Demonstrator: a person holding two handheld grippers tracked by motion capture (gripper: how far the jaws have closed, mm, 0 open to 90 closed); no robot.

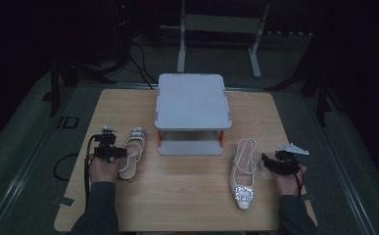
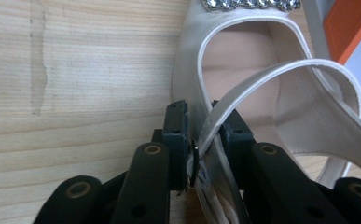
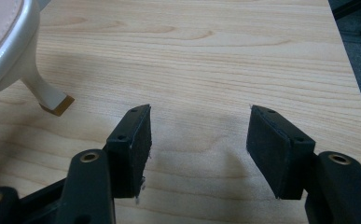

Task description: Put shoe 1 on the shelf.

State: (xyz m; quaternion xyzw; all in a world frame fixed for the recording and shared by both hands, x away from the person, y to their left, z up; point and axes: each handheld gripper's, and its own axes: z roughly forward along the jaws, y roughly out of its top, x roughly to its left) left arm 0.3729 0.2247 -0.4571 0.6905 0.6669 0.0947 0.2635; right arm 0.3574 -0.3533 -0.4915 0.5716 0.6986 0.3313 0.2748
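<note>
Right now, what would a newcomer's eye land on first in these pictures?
Two white shoes on a wooden table: the left shoe beside a grey stand at the middle, the right shoe toe toward the person. The left gripper has its jaws shut on the left shoe's rim and strap. The right gripper stands open over bare wood near the right shoe's heel.

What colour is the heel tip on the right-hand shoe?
Tan-brown heel tip under a glossy cream heel; clearest in the right gripper view.
</note>
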